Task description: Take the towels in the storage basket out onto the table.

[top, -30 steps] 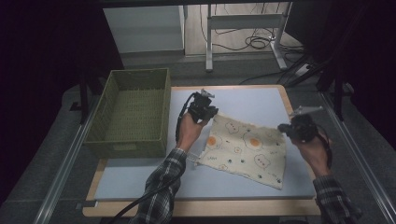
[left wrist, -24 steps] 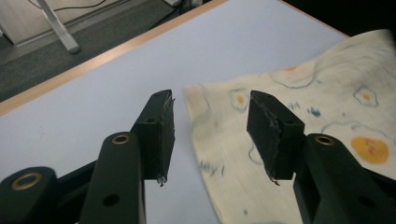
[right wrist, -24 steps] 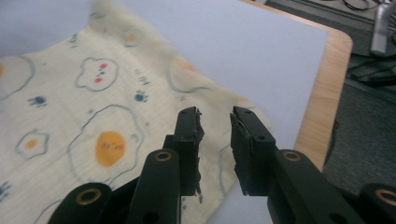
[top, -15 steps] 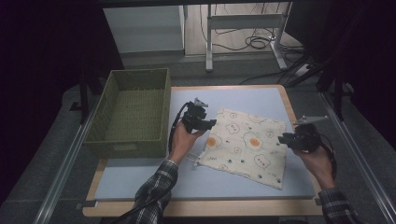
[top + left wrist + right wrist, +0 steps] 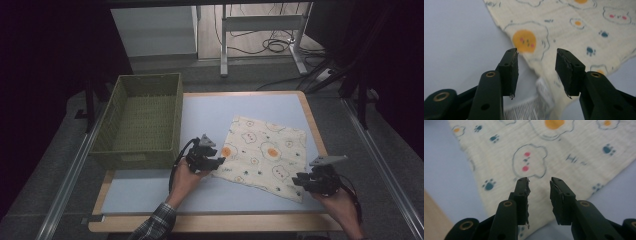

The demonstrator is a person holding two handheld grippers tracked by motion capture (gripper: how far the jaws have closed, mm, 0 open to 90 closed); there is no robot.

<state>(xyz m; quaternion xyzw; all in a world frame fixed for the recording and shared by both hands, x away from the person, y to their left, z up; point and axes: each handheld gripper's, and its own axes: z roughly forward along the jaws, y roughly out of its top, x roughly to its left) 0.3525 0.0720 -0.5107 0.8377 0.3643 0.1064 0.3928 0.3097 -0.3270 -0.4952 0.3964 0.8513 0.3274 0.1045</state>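
Observation:
A cream cloth [image 5: 265,150] printed with fried eggs and paw marks lies spread flat on the light blue table top [image 5: 225,110]. My left gripper [image 5: 218,162] is at the cloth's near left corner. In the left gripper view the cloth [image 5: 574,30] and its white label [image 5: 534,107] lie under the left gripper [image 5: 536,72]; its jaws have just been closing but still stand apart. My right gripper [image 5: 298,181] is at the near right corner. Its jaws [image 5: 539,200] have just been opening and hover over the cloth [image 5: 536,150], gripping nothing.
A green woven basket [image 5: 125,155] stands on the table's left side, close to my left hand. The table's wooden border [image 5: 210,222] runs along the near edge. Metal rails flank the table, and a desk frame with cables stands beyond it.
Both hands have come toward the near edge, from the cloth's far corners to its near corners, and have sunk lower. The cloth has stayed flat in place.

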